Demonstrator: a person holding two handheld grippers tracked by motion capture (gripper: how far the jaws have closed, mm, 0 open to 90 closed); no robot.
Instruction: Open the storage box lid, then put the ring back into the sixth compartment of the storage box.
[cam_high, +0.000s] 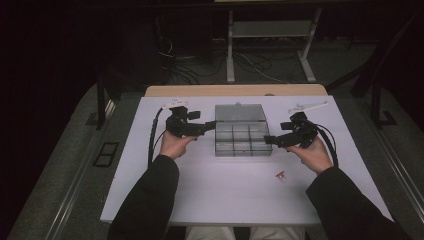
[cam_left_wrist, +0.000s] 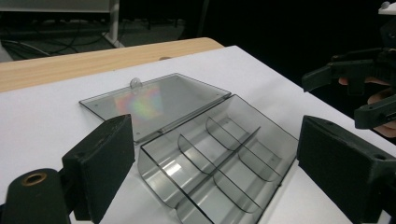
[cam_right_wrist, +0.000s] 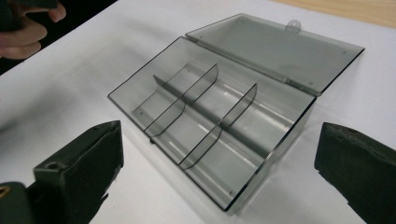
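A smoky clear plastic compartment box (cam_high: 240, 139) stands open at the table's middle, its lid (cam_high: 239, 113) lying flat behind it. Its divided compartments (cam_left_wrist: 219, 161) look empty. My left gripper (cam_high: 208, 126) is at the box's left edge, open. In the left gripper view the box sits between the wide-apart jaws of that gripper (cam_left_wrist: 217, 140). My right gripper (cam_high: 268, 140) is at the box's right front corner, also open. In the right gripper view the box (cam_right_wrist: 210, 107) lies ahead between this gripper's (cam_right_wrist: 219, 140) spread jaws. Neither gripper holds anything.
A small red-and-clear item (cam_high: 281, 176) lies on the white table board (cam_high: 225, 195) in front of my right hand. White strips lie at the back left (cam_high: 175, 102) and back right (cam_high: 308, 106). A wooden edge (cam_high: 235, 90) runs behind the board.
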